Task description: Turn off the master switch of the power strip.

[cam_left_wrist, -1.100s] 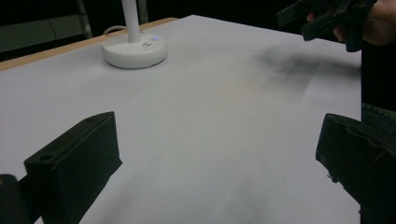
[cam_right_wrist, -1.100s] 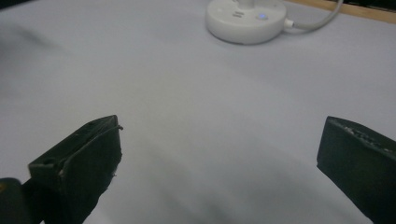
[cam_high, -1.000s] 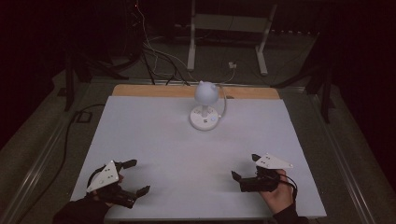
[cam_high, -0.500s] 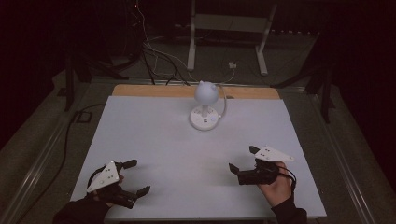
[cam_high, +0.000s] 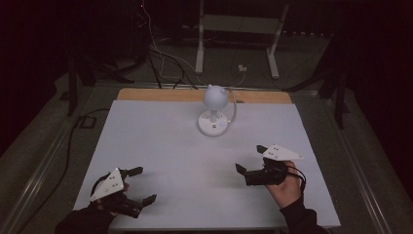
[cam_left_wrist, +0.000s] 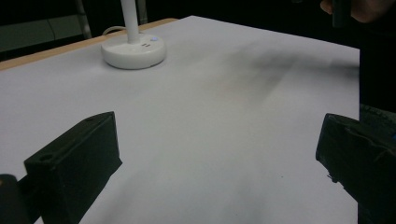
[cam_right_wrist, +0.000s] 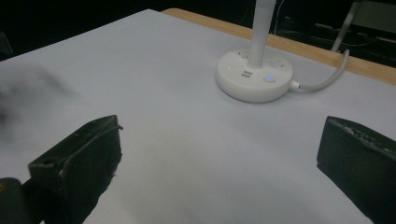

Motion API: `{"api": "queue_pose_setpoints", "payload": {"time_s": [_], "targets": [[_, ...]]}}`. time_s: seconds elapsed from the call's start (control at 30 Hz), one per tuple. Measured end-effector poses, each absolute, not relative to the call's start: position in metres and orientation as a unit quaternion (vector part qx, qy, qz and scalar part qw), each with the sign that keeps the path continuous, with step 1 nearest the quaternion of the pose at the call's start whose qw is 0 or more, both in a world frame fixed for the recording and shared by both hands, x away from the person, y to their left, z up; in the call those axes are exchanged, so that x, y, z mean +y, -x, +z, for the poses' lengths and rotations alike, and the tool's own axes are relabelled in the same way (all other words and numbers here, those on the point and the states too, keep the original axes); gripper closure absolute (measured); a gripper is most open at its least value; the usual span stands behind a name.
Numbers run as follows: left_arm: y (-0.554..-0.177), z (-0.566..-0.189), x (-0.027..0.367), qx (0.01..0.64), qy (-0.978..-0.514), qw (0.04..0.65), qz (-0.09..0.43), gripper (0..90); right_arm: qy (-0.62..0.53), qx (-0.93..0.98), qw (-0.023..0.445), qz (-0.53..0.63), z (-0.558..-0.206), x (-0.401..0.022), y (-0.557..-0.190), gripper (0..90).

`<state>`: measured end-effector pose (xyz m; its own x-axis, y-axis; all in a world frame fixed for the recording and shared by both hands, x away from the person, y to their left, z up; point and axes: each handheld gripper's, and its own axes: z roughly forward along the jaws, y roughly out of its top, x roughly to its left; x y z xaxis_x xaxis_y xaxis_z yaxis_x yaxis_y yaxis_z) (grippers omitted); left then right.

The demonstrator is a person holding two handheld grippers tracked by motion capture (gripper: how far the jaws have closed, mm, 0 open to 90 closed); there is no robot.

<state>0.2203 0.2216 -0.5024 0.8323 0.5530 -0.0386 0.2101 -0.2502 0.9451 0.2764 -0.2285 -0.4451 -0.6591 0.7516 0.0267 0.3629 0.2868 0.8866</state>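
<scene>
A small white desk lamp with a round head stands on its round base at the far middle of the white table. Its base has a lit blue button, and a white cable leaves the base on the right. My left gripper rests near the front left corner, open, with nothing between its jaws. My right gripper hovers at the front right, open and empty, pointing toward the lamp base.
A wooden strip runs along the table's far edge. Beyond it, on the dark floor, lie cables and a white metal stand. The person's right hand shows at the top right of the left gripper view.
My right gripper has lifted and moved a little forward, toward the lamp. The left gripper and the lamp have stayed put.
</scene>
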Motion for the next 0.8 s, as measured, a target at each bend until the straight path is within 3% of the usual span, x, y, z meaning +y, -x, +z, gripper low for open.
{"api": "queue_pose_setpoints", "payload": {"time_s": [0.8], "targets": [[-0.220, -0.502, 0.222, 0.246, -0.776, 0.560, 0.153, 0.3, -0.351, 0.772, 0.224, 0.480, -0.428, -0.215, -0.313, 0.0]]}}
